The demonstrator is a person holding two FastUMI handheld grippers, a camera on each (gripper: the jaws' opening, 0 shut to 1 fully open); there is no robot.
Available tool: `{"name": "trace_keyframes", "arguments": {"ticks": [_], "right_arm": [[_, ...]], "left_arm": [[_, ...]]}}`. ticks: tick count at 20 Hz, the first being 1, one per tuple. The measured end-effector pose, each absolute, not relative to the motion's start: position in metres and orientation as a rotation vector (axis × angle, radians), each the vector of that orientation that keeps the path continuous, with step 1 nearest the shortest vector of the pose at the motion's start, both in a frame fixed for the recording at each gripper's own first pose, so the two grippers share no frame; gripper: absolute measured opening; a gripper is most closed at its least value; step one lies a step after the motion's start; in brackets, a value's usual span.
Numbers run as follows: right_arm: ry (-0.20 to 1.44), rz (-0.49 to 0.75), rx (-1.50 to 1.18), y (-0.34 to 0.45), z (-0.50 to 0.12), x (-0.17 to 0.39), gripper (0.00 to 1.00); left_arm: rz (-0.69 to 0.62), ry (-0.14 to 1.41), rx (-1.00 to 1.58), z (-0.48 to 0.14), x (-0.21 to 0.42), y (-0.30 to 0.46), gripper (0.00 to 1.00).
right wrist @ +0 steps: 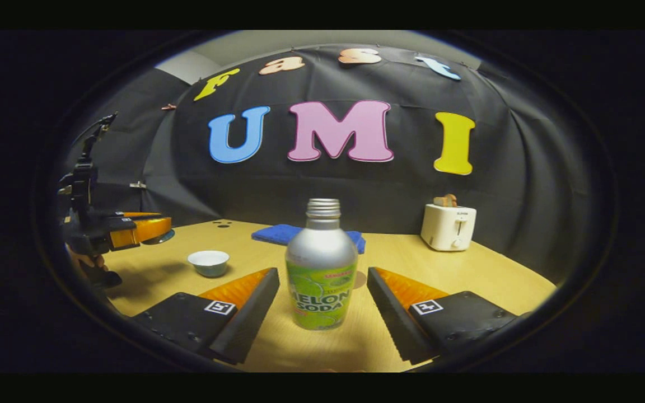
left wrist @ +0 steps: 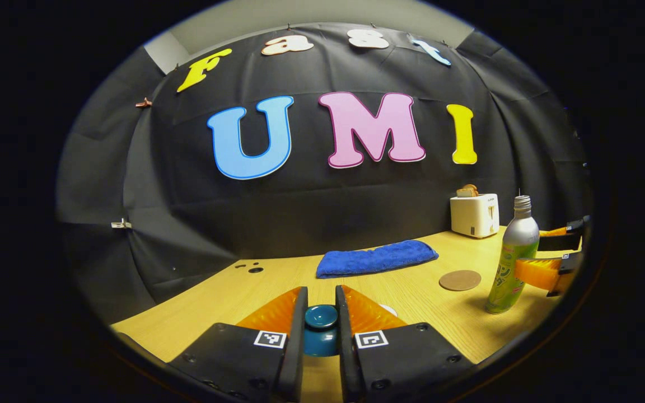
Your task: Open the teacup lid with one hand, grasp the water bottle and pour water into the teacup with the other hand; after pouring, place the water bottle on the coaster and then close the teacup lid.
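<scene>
The teacup lid (left wrist: 321, 317) is clamped in the left claw (left wrist: 321, 313). The upright water bottle (right wrist: 321, 268) stands on the desk (right wrist: 468, 268) at twelve o'clock between the right claw's (right wrist: 322, 302) spread fingers, untouched, with the teacup (right wrist: 209, 262) at ten o'clock

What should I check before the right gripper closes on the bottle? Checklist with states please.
1. Teacup lid lifted, clamped in left gripper: ok.
2. Teacup uncovered on table: ok.
3. Water bottle upright between right gripper fingers: ok.
4. Right gripper jaws open, not yet touching bottle: ok.
5. Bottle cap off: ok, bare threaded neck.
6. Coaster free for the bottle: ok.
</scene>
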State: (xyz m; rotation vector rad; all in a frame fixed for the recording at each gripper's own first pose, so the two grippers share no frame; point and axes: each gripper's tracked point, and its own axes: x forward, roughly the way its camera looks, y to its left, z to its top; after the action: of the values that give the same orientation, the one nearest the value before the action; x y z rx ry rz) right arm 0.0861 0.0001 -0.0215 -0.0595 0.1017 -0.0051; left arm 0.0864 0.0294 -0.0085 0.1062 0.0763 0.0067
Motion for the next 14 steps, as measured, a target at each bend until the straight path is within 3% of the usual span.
{"name": "trace_keyframes", "arguments": {"ticks": [14], "right_arm": [[0.185,-0.030,-0.077,-0.002,-0.049,0.144,0.98]], "left_arm": [[0.009,0.111,0.065,-0.024,0.077,0.049,0.31]]}}
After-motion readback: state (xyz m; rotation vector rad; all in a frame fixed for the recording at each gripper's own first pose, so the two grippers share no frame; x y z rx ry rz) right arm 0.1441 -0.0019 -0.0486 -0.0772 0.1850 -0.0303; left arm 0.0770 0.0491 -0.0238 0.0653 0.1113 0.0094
